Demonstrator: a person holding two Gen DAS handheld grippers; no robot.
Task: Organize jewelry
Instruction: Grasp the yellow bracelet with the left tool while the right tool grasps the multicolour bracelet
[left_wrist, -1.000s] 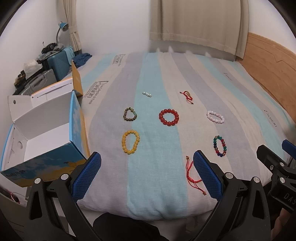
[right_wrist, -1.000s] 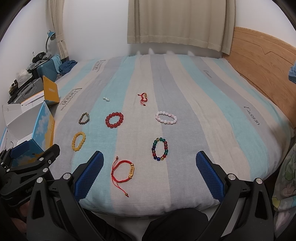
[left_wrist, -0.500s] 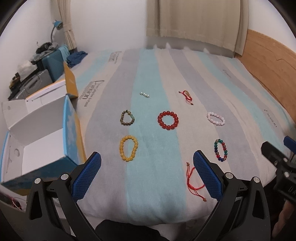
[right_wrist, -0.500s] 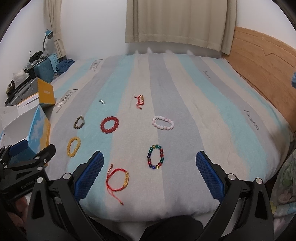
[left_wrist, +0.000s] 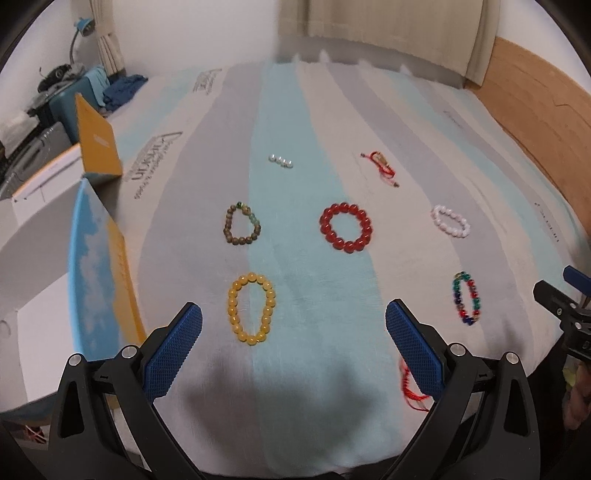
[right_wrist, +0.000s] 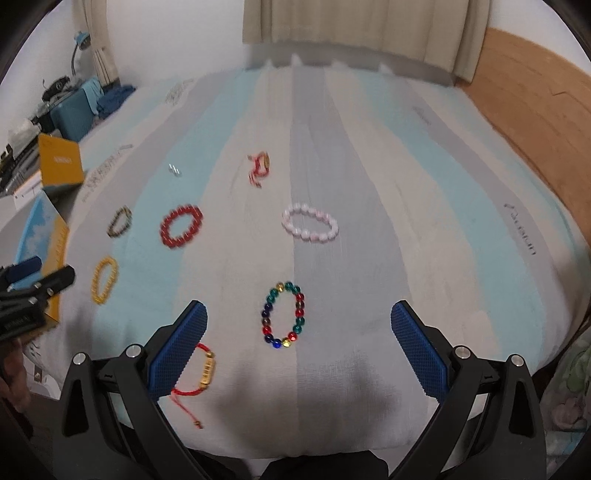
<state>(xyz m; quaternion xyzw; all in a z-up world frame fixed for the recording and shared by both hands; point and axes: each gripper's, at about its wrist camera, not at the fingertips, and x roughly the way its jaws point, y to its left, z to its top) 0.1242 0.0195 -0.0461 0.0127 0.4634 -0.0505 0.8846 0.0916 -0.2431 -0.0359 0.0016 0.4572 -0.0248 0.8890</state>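
- Left wrist view: left gripper (left_wrist: 293, 349) hangs over near edge of the bed (left_wrist: 317, 122), jaws wide, nothing btwn them.
- Yellow bead bracelet (left_wrist: 252, 308) lies just ahead of its left jaw; brown bead bracelet (left_wrist: 241, 224) farther back, red bead bracelet (left_wrist: 345, 227) to the right of that.
- Row of pearls (left_wrist: 280, 161) and a red cord piece (left_wrist: 380, 167) sit farthest back; pink-white bracelet (left_wrist: 450, 220) off to the right.
- Open cardboard box (left_wrist: 55, 266) w/ blue-and-yellow print sits at bed's left edge.
- Right wrist view: right gripper (right_wrist: 298, 349) also at the near edge, jaws wide & empty.
- Multicolour bead bracelet (right_wrist: 283, 315) lies btwn its jaws, on the sheet, not touched.
- Red cord bracelet w/ gold charm (right_wrist: 201, 373) partly hidden behind its left jaw; contact unclear, prob. just beside it.
- All pieces well apart on the striped sheet; frames a bit blurred.
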